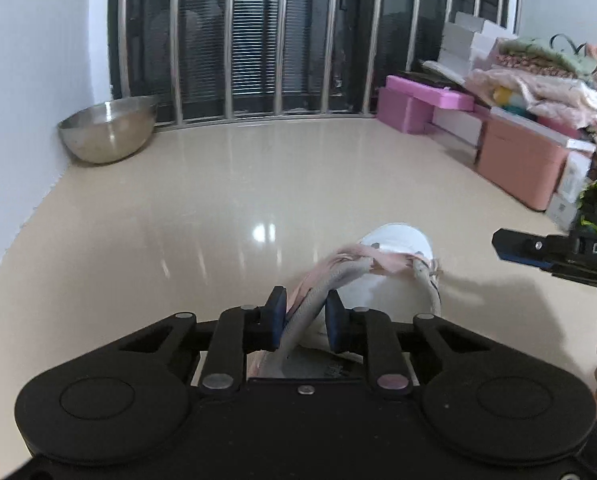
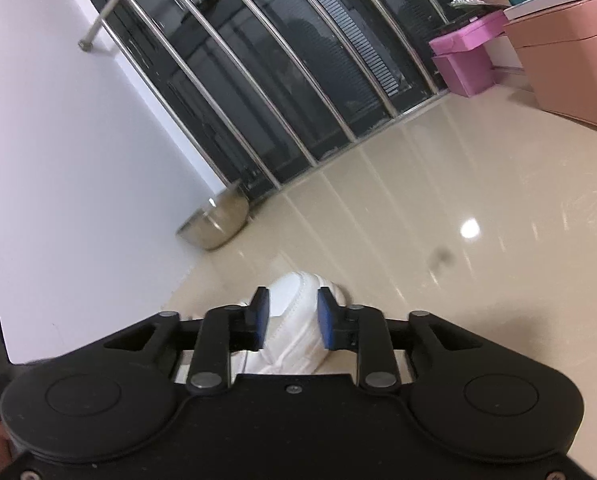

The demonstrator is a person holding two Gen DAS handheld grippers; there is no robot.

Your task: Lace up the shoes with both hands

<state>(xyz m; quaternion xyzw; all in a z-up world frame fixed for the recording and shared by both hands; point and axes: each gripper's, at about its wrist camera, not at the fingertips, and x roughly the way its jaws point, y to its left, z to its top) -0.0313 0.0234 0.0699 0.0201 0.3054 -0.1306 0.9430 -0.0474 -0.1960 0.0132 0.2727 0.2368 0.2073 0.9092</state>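
Left wrist view: left gripper [image 1: 305,320] is straddling the lace [image 1: 318,300], jaws parted; right gripper [image 2: 292,320] is hovering released (shoe [image 2: 294,312] unfinished, laces untied).

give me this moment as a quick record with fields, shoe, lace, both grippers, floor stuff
shoe: white shoe on the glossy floor
lace: pink and grey lace runs from the eyelets back between the left gripper pads
left gripper: jaws narrow, pads not clearly pressing the lace
right gripper: open over the shoe, nothing held
floor stuff: steel bowl by the wall, pink boxes at right
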